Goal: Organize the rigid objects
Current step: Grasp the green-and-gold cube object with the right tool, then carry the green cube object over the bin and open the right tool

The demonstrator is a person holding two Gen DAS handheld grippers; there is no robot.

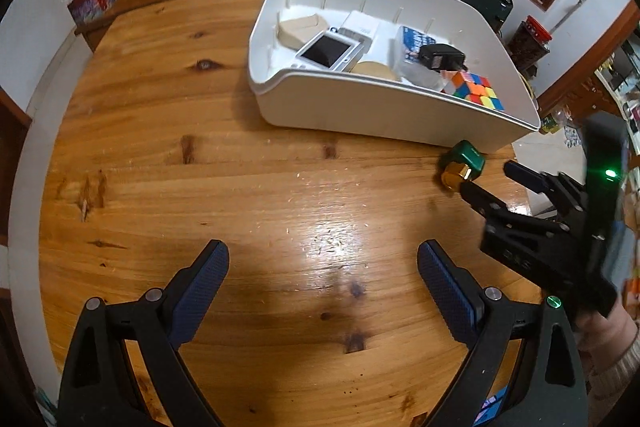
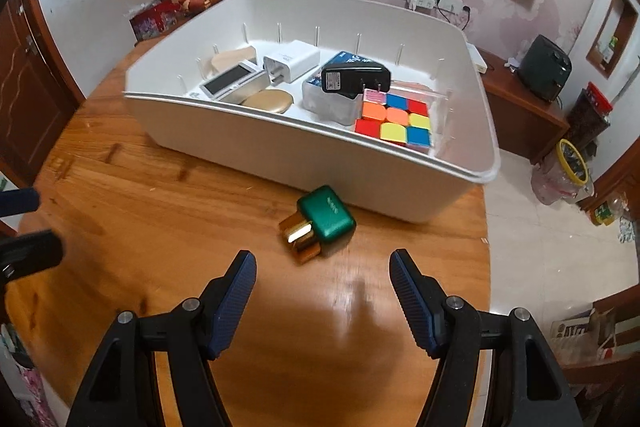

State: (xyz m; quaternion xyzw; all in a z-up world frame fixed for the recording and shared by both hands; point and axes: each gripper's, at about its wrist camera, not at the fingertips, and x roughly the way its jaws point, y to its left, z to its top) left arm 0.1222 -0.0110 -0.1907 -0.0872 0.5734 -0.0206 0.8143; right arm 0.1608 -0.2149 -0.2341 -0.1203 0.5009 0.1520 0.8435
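Both claws released — right gripper (image 2: 323, 281) near green-gold box (image 2: 320, 223); left gripper (image 1: 323, 269) over bare table (image 1: 160, 147).

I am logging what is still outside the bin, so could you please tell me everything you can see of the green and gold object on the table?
The green and gold object is a small rounded green block with faint lettering on top and a shiny gold, metallic-looking piece at one end. It lies flat on the wooden table, just in front of the white bin. Nothing grips it: the right gripper is just short of it, jaws open.
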